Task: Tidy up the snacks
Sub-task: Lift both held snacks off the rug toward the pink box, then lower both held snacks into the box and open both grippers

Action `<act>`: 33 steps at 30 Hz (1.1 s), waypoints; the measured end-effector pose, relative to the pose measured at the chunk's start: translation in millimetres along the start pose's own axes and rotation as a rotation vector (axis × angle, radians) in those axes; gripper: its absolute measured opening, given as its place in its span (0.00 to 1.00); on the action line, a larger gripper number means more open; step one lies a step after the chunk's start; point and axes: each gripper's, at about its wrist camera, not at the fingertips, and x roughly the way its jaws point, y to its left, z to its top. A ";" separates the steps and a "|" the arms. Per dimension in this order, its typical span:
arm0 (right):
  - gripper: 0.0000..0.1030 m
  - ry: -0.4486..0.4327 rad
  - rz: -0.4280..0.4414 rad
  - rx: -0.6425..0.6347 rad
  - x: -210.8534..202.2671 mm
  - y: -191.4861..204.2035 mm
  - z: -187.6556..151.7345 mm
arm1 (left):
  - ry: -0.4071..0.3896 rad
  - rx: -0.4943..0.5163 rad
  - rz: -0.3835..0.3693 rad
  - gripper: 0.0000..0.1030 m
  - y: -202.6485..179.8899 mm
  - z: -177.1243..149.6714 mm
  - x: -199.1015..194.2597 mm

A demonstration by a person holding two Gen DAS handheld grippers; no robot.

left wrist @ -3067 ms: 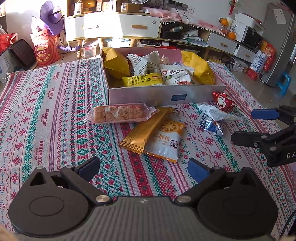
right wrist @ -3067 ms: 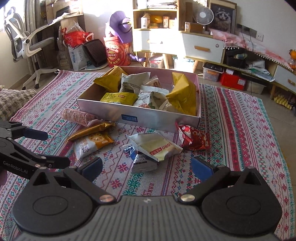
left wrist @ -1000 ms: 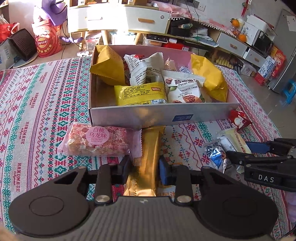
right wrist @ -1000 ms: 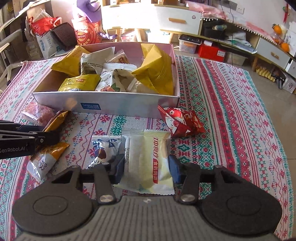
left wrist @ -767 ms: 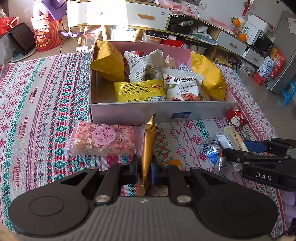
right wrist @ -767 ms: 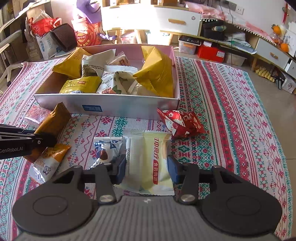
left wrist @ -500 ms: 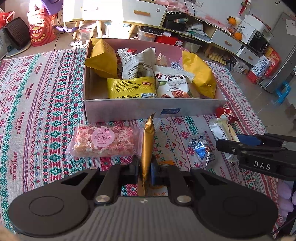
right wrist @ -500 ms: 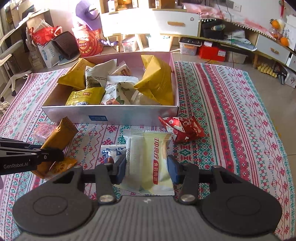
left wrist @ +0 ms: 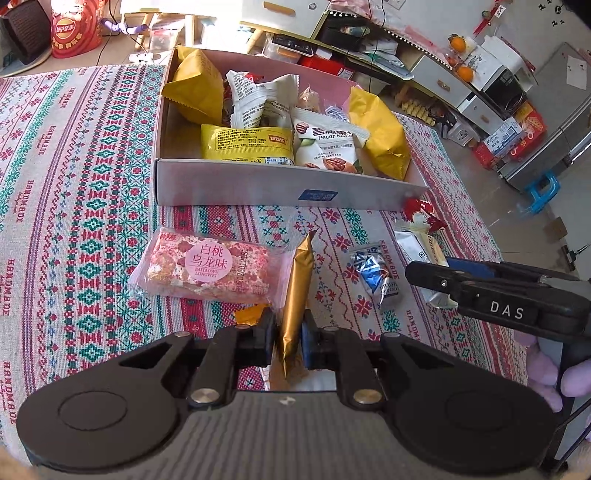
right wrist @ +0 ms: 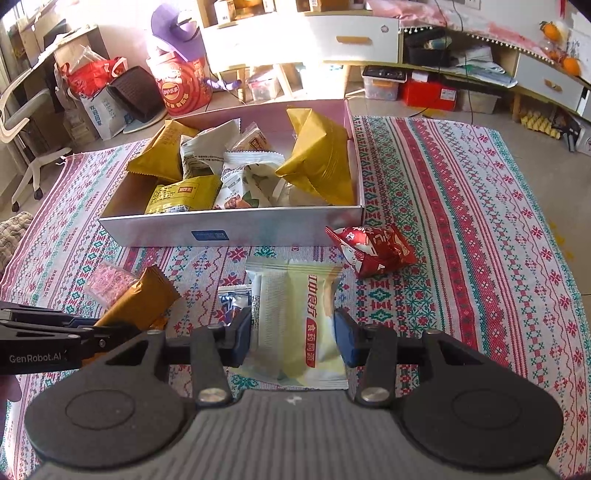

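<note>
Ahead of both tongs, we are facing the box (left wrist: 280, 184): left tongs (left wrist: 289, 334) are pinching the gold packet (left wrist: 297, 291) edge-up, long axis boxward; right tongs (right wrist: 292, 338) are clasping the pale packet (right wrist: 295, 317), flat, likewise aligned.

A lived-in home: white drawer cabinets (right wrist: 334, 35), a swivel chair (right wrist: 22, 122), a fridge (left wrist: 554, 122), cluttered floor bags (right wrist: 94, 79).

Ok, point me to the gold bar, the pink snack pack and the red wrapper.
gold bar (left wrist: 295, 288): left wrist view, middle of the upright gold wrapper above the pads.
pink snack pack (left wrist: 207, 267): left wrist view, on its round pink label.
red wrapper (right wrist: 373, 249): right wrist view, centre of the crinkled foil.
</note>
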 end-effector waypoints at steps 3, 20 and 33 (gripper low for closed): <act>0.41 0.006 0.002 0.005 0.7 0.0 0.3 | 0.001 0.010 0.023 0.17 -0.9 -2.5 -4.6; 0.41 -0.049 0.053 0.038 -11.9 6.7 22.8 | -0.140 -0.025 0.026 0.15 -3.1 23.8 -32.5; 0.41 -0.112 0.090 0.076 5.7 8.7 80.6 | -0.257 -0.064 0.071 0.13 12.9 75.3 -28.3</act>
